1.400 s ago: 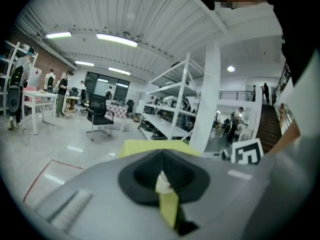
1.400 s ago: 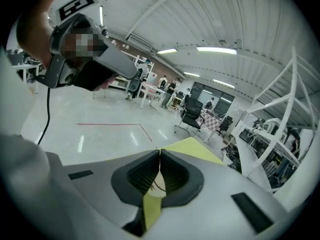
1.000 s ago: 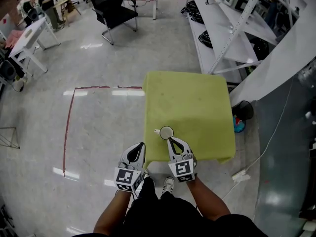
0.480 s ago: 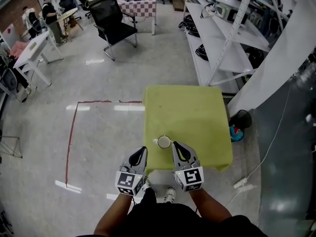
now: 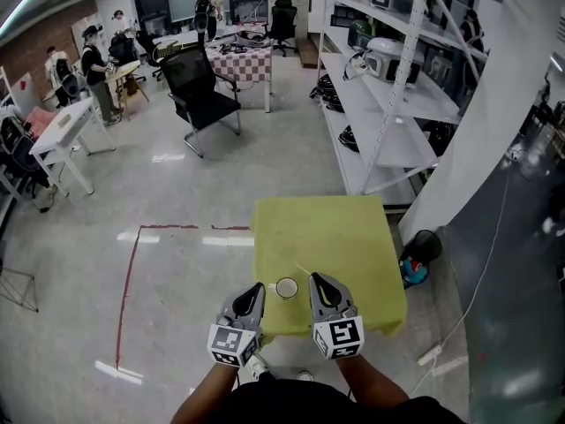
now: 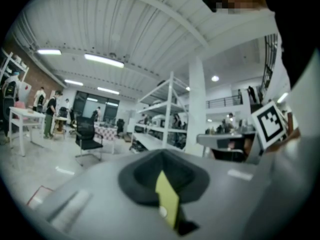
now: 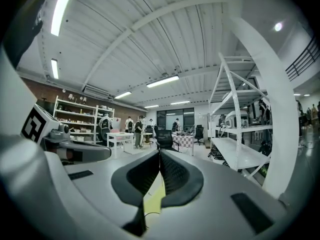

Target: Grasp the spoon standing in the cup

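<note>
A small white cup (image 5: 287, 287) stands near the front edge of the yellow-green table (image 5: 335, 237). A thin pale spoon (image 5: 303, 271) slants up and to the left from the tip of my right gripper (image 5: 314, 277), outside the cup; the jaws are shut on its end. The right gripper is just right of the cup. In the right gripper view the pads (image 7: 172, 176) meet in a closed line at the right gripper's tip (image 7: 160, 154). My left gripper (image 5: 257, 287) is left of the cup at the table's edge, shut and empty. Its tip (image 6: 161, 154) is also closed in the left gripper view.
White shelving (image 5: 380, 104) stands behind the table on the right. A black office chair (image 5: 201, 95) and white tables (image 5: 62, 131) with people stand further back. Red tape (image 5: 131, 272) marks the floor on the left. A dark bin (image 5: 422, 247) sits by the table's right side.
The right gripper drew back from the cup's mouth to the cup's right with the spoon. The head view tilted up, so table and cup sit lower in it.
</note>
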